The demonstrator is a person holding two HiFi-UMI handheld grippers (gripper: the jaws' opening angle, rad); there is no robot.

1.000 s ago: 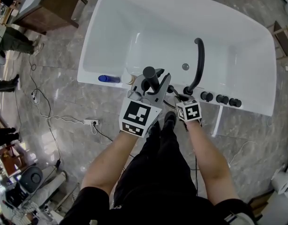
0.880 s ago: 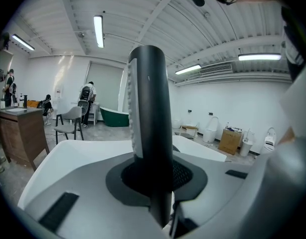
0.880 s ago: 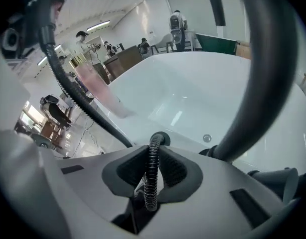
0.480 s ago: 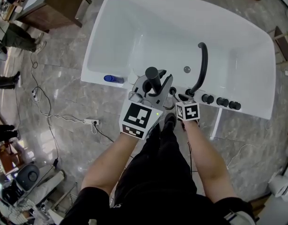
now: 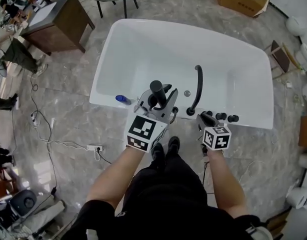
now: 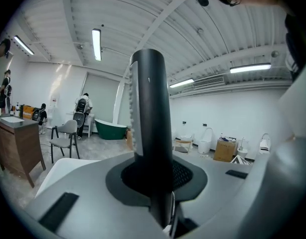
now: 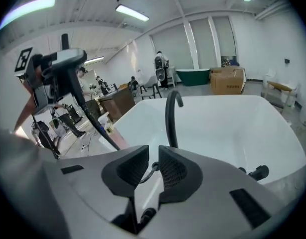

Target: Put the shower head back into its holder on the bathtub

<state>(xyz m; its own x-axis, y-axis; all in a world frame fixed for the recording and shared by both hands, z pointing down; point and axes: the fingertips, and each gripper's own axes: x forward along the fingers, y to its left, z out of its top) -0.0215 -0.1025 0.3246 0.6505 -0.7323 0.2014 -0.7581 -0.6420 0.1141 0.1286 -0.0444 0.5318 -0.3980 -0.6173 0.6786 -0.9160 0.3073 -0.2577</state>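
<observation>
Person seen from above: black trousers, black shoes, forearms bare, and what appears to be a black short-sleeved top. The left gripper and right gripper have grey moulded shells, black mesh-textured pads and black rectangular insets on the jaw backs. Each carries a white cube printed with black square markers. The right jaws have just been closing, with a thin hose between them.

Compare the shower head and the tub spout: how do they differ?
Shape: the shower head is a straight stick; the spout hooks over at its top. Support: the shower head stands upright, clamped in the left gripper; the spout is fixed on the bathtub rim. Both are black.
</observation>
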